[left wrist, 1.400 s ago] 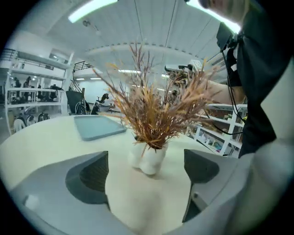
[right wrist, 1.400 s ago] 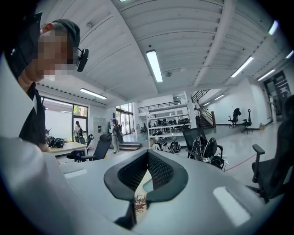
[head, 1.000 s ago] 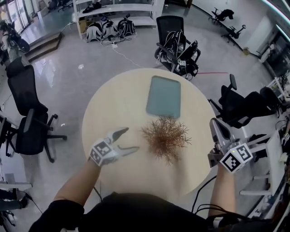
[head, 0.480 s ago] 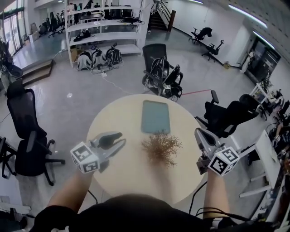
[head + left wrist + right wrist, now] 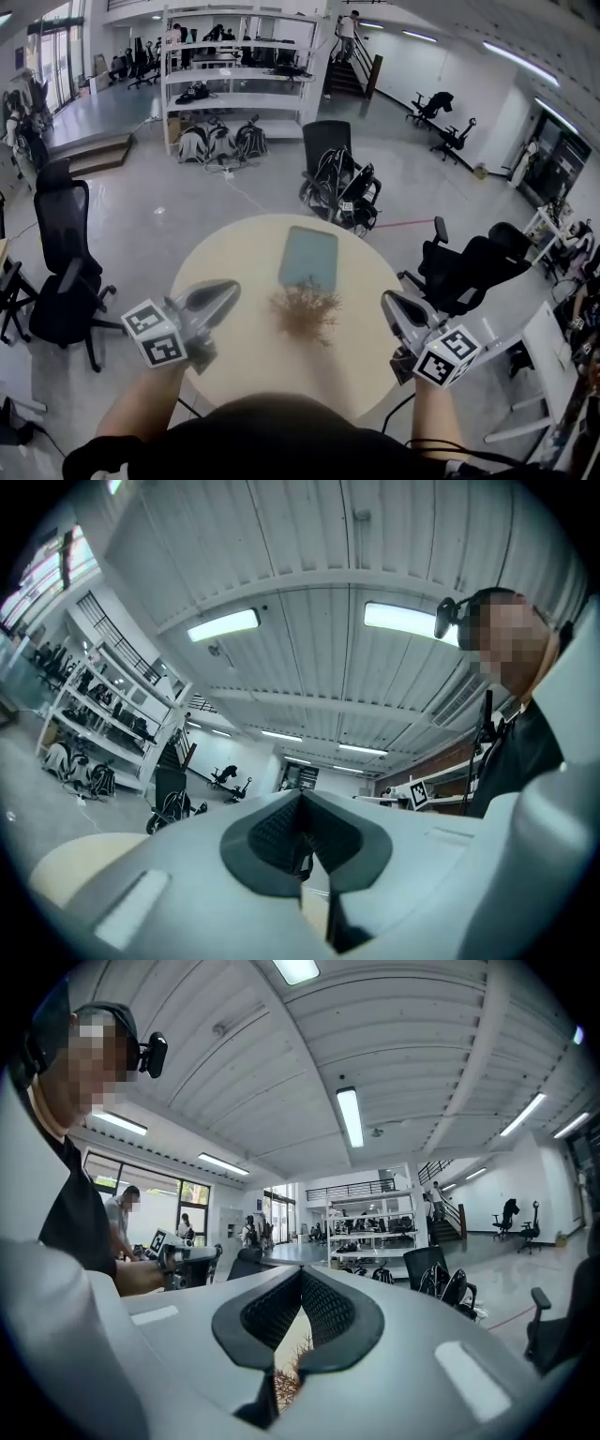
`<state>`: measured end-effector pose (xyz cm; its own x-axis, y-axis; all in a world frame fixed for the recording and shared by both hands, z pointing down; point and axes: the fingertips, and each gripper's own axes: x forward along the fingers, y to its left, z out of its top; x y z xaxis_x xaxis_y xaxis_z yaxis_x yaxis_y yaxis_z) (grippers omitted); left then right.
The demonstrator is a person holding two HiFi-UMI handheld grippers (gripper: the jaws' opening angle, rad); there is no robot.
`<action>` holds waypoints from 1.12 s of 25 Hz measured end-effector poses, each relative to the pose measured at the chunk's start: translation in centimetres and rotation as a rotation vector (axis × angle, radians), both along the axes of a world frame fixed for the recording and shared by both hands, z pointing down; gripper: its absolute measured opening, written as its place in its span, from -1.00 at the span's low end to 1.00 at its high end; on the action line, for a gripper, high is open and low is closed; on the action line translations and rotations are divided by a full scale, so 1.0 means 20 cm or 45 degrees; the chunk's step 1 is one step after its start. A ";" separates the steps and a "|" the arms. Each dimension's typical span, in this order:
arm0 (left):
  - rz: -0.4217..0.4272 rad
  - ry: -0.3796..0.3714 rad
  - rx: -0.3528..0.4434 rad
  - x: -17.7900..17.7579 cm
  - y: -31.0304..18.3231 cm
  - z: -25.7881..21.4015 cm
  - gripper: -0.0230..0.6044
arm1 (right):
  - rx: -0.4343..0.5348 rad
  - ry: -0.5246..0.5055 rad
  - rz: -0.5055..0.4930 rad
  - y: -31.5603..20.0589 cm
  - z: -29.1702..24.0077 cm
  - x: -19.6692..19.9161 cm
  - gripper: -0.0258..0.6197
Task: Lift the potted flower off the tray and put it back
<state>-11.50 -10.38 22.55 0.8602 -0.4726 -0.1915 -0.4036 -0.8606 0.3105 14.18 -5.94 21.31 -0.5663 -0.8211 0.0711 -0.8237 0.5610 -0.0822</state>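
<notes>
Your left gripper (image 5: 225,289) just closed, empty; your right gripper (image 5: 390,305) is closed and empty too. The brown twiggy potted flower (image 5: 305,312) sits just beside the rectangular teal tray (image 5: 308,255).

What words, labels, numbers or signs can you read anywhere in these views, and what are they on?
No readable text in any view.
White cube on the left hand-held gripper: black square marker patterns, no letters.
White cube on the right hand-held gripper: the same.
Grey-green rectangular tray: blank.
White metal shelving: contents too small to read.

No text, label, brand or number can be read anywhere.
</notes>
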 end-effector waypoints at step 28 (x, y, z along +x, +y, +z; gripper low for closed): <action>0.111 -0.053 0.025 0.26 0.10 -0.04 -0.03 | 0.060 -0.047 -0.034 0.05 -0.01 0.17 -0.87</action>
